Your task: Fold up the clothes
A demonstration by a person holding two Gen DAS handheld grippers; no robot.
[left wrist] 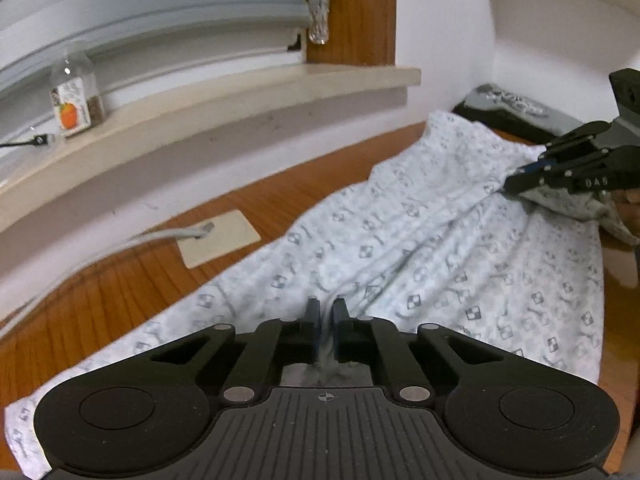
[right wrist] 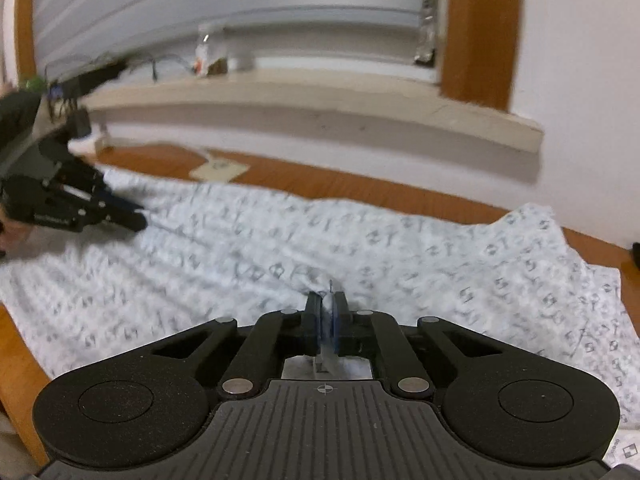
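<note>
A white garment with a grey checker-and-script print (left wrist: 420,240) lies spread along the wooden table (left wrist: 120,300). My left gripper (left wrist: 326,312) is shut on a fold of the cloth at its near edge. In the same view my right gripper (left wrist: 516,178) comes in from the right, pinching the garment's far end, where a bunch of cloth hangs below its fingers. From the right wrist view, the printed garment (right wrist: 280,240) stretches across the table, my right gripper (right wrist: 327,304) is shut on a raised fold, and the left gripper (right wrist: 136,216) grips the cloth at the far left.
A windowsill (left wrist: 240,96) runs along the wall behind the table, with a clear bottle (left wrist: 76,92) and a cable end (left wrist: 40,140) on it. A beige card (left wrist: 218,238) and a grey cable (left wrist: 168,234) lie on the wood. A dark printed item (left wrist: 516,106) sits at the far corner.
</note>
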